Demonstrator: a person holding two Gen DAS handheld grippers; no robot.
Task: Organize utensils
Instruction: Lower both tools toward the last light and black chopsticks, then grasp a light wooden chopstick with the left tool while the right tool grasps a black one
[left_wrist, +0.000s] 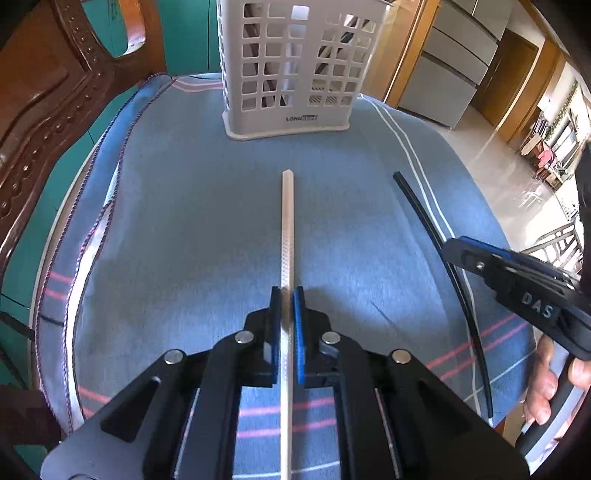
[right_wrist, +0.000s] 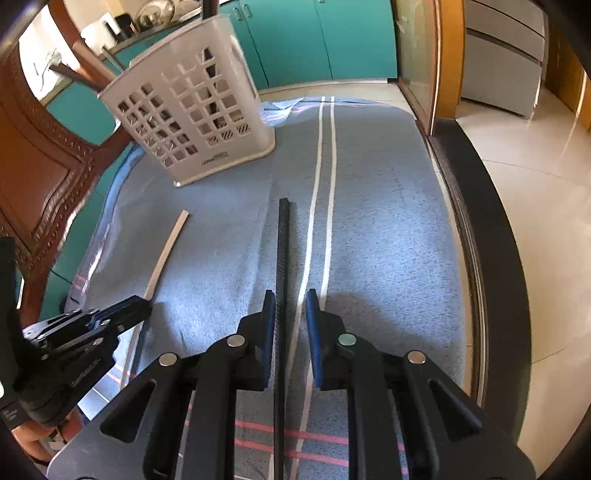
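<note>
A white chopstick (left_wrist: 287, 229) lies on the blue cloth (left_wrist: 184, 221), pointing at a white perforated utensil basket (left_wrist: 295, 70). My left gripper (left_wrist: 287, 295) is shut on the white chopstick near its near end. A black chopstick (right_wrist: 283, 251) lies on the cloth between the fingers of my right gripper (right_wrist: 290, 299), which is open around it, the left finger touching it. The black chopstick (left_wrist: 443, 258) and right gripper (left_wrist: 454, 247) also show in the left wrist view. The white chopstick (right_wrist: 166, 251), the basket (right_wrist: 192, 103) and the left gripper (right_wrist: 142, 308) show in the right wrist view.
A carved wooden chair (left_wrist: 48, 103) stands at the table's left. The basket holds several dark utensils. The table's dark right edge (right_wrist: 480, 240) drops to a tiled floor (right_wrist: 535, 184). Teal cabinets (right_wrist: 314, 37) are behind.
</note>
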